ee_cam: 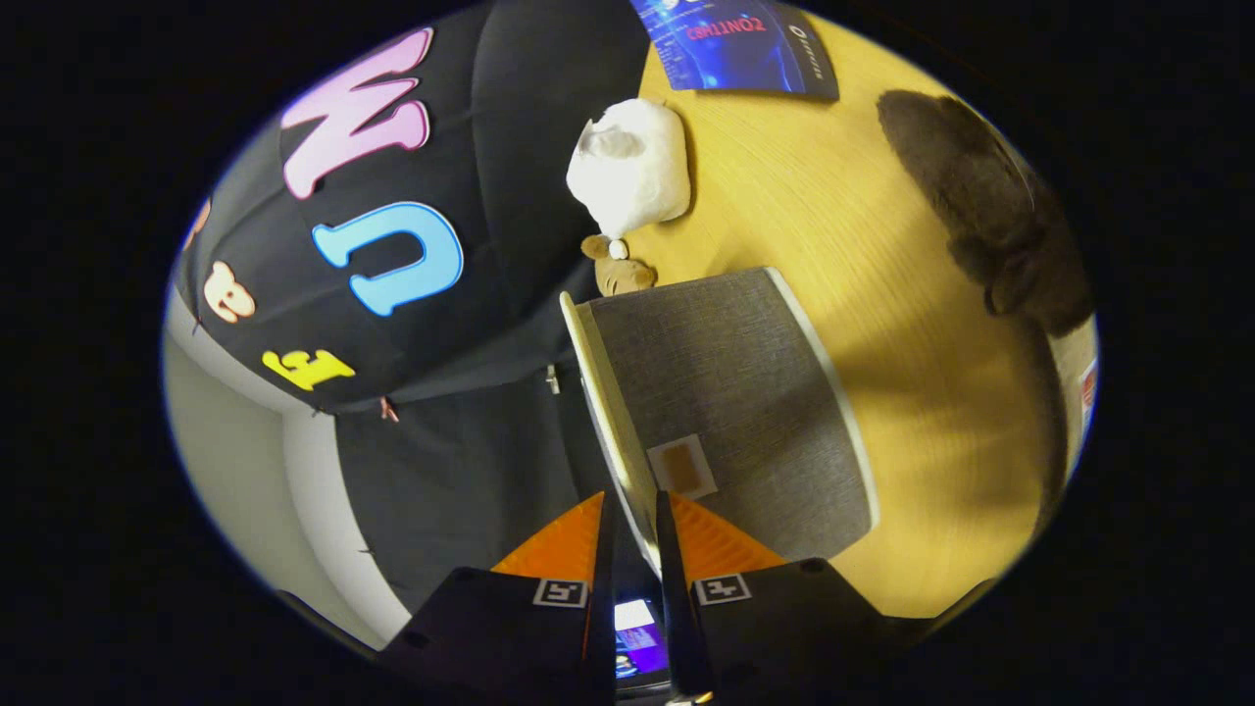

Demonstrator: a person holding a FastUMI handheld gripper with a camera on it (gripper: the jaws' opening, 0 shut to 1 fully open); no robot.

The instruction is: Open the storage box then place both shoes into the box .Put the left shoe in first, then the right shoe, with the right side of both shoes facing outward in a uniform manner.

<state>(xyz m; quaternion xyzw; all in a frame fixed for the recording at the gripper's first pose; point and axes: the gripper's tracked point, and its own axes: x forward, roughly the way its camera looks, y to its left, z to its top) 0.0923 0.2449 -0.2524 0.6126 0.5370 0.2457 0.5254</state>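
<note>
Wooden table [882, 294] under grey box lid [726, 392]; gripper [630, 520] clamped on lid's edge.

White plush toy [632, 165], small brown toy [618, 273], blue booklet [730, 44] on wooden table [863, 245].

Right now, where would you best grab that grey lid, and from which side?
By its thin cream rim, near the small tab, coming edge-on. The grey lid is a broad flat panel, too wide to span, but the rim is slim enough to pinch. The tool sits that way, fingers pressed on both faces.
</note>
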